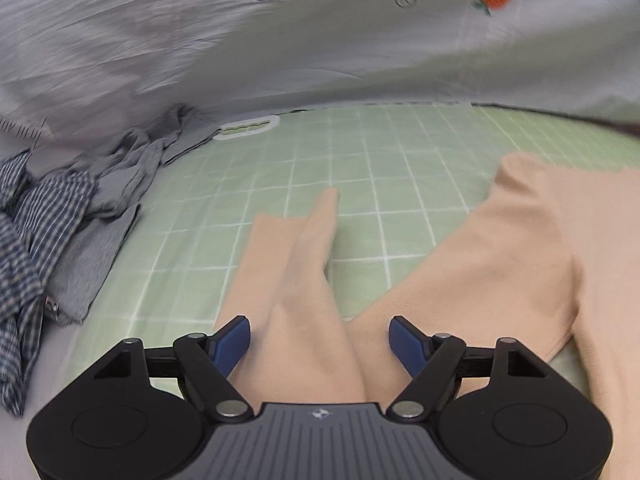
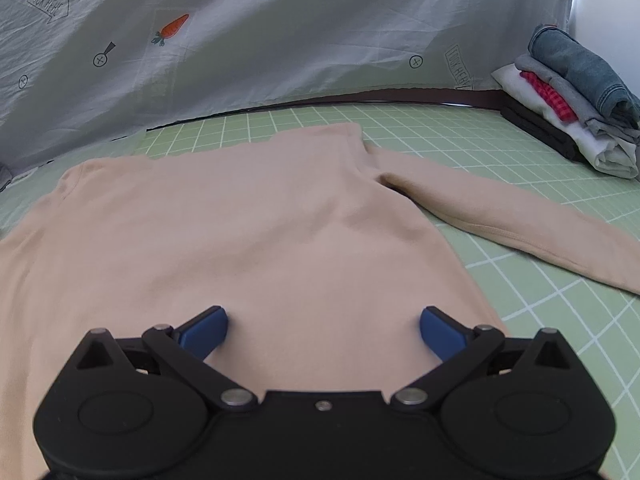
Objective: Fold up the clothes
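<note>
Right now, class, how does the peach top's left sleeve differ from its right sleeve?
The left sleeve is creased along its length, with a fold ridge; the right sleeve lies flat and smooth. The left sleeve runs between the left gripper's open jaws; the right sleeve lies clear of the right gripper. Both rest on the green grid mat.

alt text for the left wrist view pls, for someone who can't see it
The left gripper hangs open over a sleeve of a peach long-sleeved top spread on a green grid mat. A crumpled pile of grey and striped clothes lies at the left, with a pale printed sheet behind.
</note>
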Demonstrator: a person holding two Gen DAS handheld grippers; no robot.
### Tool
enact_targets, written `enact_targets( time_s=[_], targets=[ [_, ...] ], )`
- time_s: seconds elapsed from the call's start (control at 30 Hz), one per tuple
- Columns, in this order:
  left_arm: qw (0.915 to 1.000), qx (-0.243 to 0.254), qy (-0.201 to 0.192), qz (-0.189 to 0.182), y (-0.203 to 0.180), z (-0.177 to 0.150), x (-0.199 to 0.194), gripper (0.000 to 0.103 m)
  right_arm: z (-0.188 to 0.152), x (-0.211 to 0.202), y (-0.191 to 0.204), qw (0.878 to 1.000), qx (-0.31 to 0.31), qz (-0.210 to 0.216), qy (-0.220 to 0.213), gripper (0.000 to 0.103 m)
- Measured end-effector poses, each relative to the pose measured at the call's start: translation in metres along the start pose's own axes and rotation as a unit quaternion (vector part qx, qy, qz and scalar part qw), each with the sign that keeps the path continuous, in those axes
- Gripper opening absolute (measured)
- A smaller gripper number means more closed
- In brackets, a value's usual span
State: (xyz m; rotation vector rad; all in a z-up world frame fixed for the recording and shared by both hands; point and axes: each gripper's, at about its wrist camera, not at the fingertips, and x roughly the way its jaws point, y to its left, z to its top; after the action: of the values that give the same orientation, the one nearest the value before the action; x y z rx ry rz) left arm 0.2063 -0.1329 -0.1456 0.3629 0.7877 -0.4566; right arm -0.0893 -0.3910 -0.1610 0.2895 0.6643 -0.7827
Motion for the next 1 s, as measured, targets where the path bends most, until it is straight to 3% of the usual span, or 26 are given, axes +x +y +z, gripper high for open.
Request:
enact_targets(
  time_s=[0.07,0.1,0.17,0.2,0.23,0.4,0.5,0.6,0.73,0.9,1.0],
  targets=[
    [0.9999,-0.009,-0.001,-0.005,0.004,0.003,0.004,0.075,0.000,0.001,0.000,1.000,0.000,0.000,0.000,0.103],
    [0.9998,-0.018,-0.002,-0.007,0.008,0.005,0.004,0.067,0.000,0.001,0.000,1.000,0.000,0.000,0.000,0.103],
    [0.9993,-0.035,-0.005,-0.009,0.015,0.008,0.004,0.039,0.000,0.001,0.000,1.000,0.000,0.000,0.000,0.103],
    [0.9990,-0.043,-0.007,-0.010,0.018,0.009,0.003,0.013,0.000,0.001,0.000,1.000,-0.001,0.000,0.000,0.103],
    [0.9985,-0.052,-0.010,-0.010,0.023,0.009,0.000,0.006,0.000,0.001,0.000,1.000,-0.001,0.000,0.000,0.103],
    [0.9912,-0.116,-0.065,-0.008,0.053,0.003,-0.034,0.005,0.001,0.001,-0.001,1.000,-0.001,0.001,0.000,0.103],
    [0.9805,-0.165,-0.107,-0.012,0.077,-0.015,-0.064,0.005,0.001,0.002,-0.001,1.000,-0.002,0.002,0.000,0.103],
    [0.9744,-0.190,-0.119,0.010,0.093,-0.041,-0.090,0.008,0.001,0.002,-0.002,1.000,-0.002,0.002,0.000,0.103],
    [0.9692,-0.226,-0.089,0.040,0.109,-0.081,-0.110,0.010,0.001,0.002,-0.001,1.000,-0.002,0.001,0.000,0.103],
    [0.9552,-0.288,-0.052,0.042,0.118,-0.119,-0.122,0.014,0.001,0.002,0.000,1.000,-0.002,0.001,0.000,0.103],
    [0.9548,-0.290,-0.050,0.041,0.113,-0.129,-0.132,0.017,0.002,0.002,0.000,1.000,-0.001,0.001,0.000,0.103]
  ],
)
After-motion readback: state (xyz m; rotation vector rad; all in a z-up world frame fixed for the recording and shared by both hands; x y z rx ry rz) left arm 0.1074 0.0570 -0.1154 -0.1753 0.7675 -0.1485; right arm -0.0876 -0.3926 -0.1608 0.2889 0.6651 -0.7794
